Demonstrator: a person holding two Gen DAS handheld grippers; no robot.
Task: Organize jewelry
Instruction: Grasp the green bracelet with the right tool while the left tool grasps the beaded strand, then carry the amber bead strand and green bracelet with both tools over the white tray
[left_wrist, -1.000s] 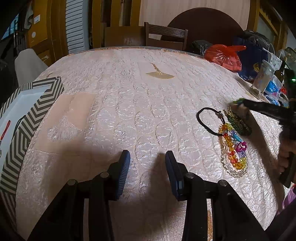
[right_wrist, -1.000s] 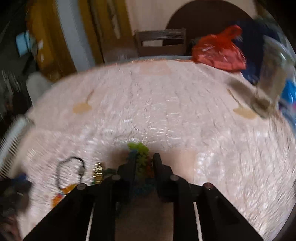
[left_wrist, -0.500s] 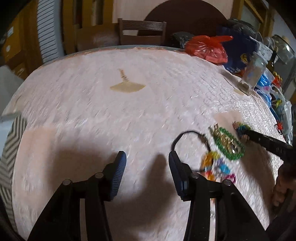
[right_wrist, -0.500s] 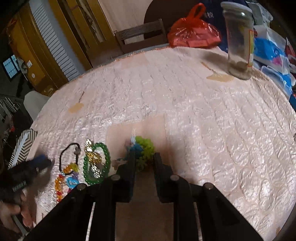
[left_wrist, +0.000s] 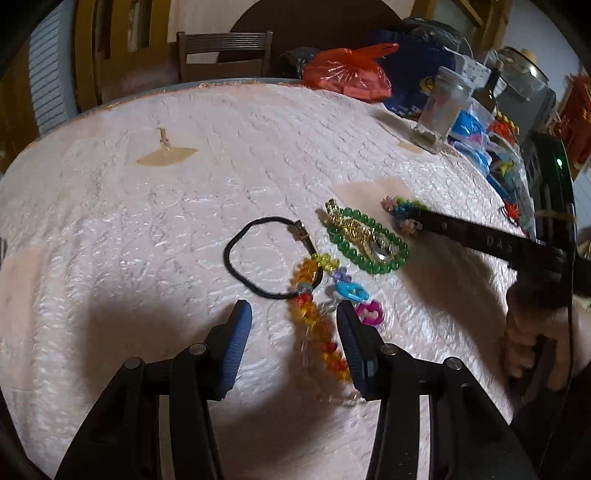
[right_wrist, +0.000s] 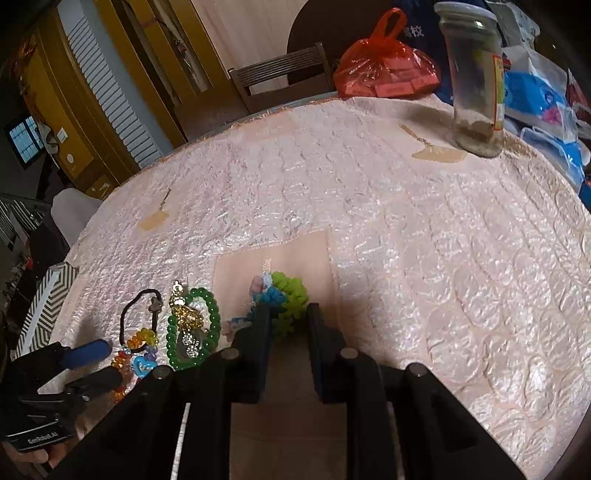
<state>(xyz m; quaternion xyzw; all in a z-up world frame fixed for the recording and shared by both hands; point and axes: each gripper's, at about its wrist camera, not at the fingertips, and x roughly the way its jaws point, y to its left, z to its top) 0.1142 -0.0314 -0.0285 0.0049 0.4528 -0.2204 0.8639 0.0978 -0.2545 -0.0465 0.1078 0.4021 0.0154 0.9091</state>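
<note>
My left gripper (left_wrist: 293, 325) is open, its jaws either side of an orange and yellow bead bracelet (left_wrist: 314, 317) lying on the pink tablecloth (left_wrist: 147, 229). Beside it lie a black hair tie (left_wrist: 255, 254), blue and pink charms (left_wrist: 352, 291), and a green bead bracelet (left_wrist: 369, 243) with a gold chain on it. My right gripper (right_wrist: 286, 314) is shut on a green and blue loom-band bracelet (right_wrist: 286, 295), held low over the cloth just right of the green bracelet (right_wrist: 192, 328). The right gripper also shows in the left wrist view (left_wrist: 410, 218).
A glass jar (right_wrist: 476, 74) stands at the back right, with a red plastic bag (right_wrist: 384, 70) and blue packets (right_wrist: 543, 107) behind it. A striped box (right_wrist: 44, 302) sits at the left edge. A wooden chair (left_wrist: 225, 55) stands behind the table.
My left gripper has swung right and forward, from bare cloth to over the orange bead bracelet. My right gripper, still holding the loom-band bracelet, has steadied just right of the green bracelet.
</note>
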